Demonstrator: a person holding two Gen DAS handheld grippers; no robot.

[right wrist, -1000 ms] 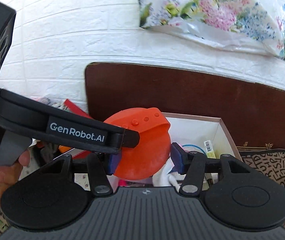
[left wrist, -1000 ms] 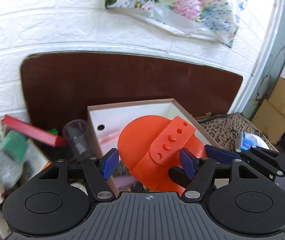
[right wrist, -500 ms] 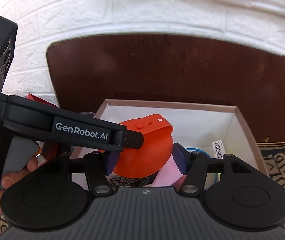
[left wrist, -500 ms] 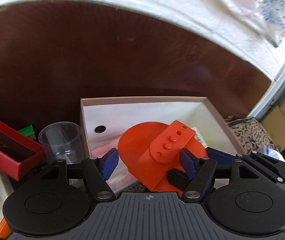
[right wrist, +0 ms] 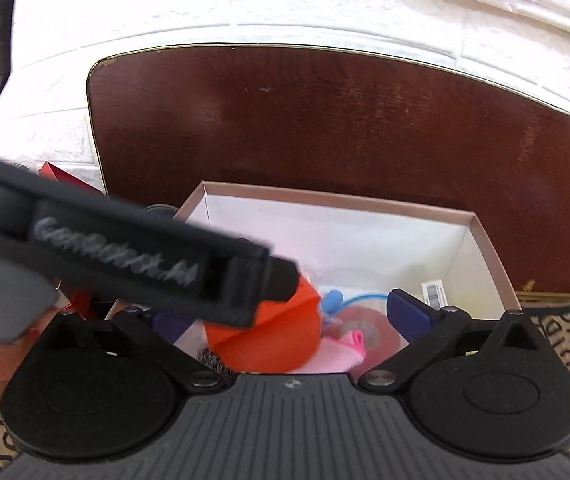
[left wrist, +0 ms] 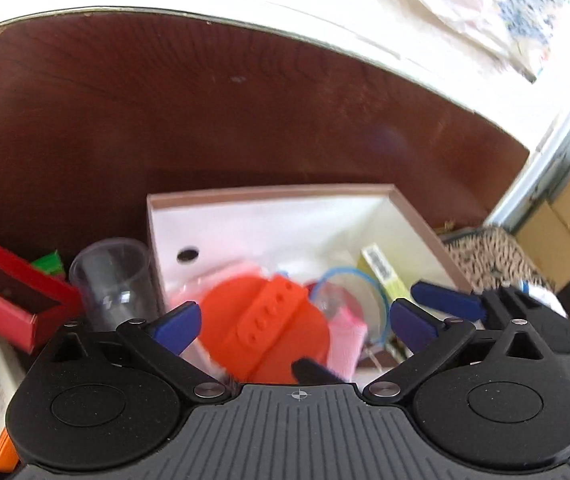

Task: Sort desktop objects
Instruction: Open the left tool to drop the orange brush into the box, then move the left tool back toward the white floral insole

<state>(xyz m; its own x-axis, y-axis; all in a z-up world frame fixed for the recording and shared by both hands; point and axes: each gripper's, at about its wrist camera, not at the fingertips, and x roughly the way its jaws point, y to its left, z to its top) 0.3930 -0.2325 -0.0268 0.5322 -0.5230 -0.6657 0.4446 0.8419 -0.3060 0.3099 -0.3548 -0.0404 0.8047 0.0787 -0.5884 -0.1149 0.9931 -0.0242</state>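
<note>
An orange round brush with a strap [left wrist: 265, 328] lies in the white box [left wrist: 269, 200], blurred, on pink items. My left gripper [left wrist: 297, 322] is open above it, its blue fingers wide apart and clear of it. The brush also shows in the right wrist view [right wrist: 273, 344], partly hidden by the left gripper's black body [right wrist: 125, 248]. My right gripper [right wrist: 289, 316] is open over the same box [right wrist: 337, 200]; only its right finger shows clearly.
A clear plastic cup [left wrist: 113, 280] and a red box [left wrist: 9, 304] stand left of the white box. A blue-rimmed round thing [left wrist: 353, 300] and a barcoded packet [left wrist: 381, 272] lie inside it. A dark brown board [left wrist: 205, 120] leans on the white wall behind.
Both grippers have opened wider and the orange brush has left them and dropped into the white box. Both views tilted down toward the box.
</note>
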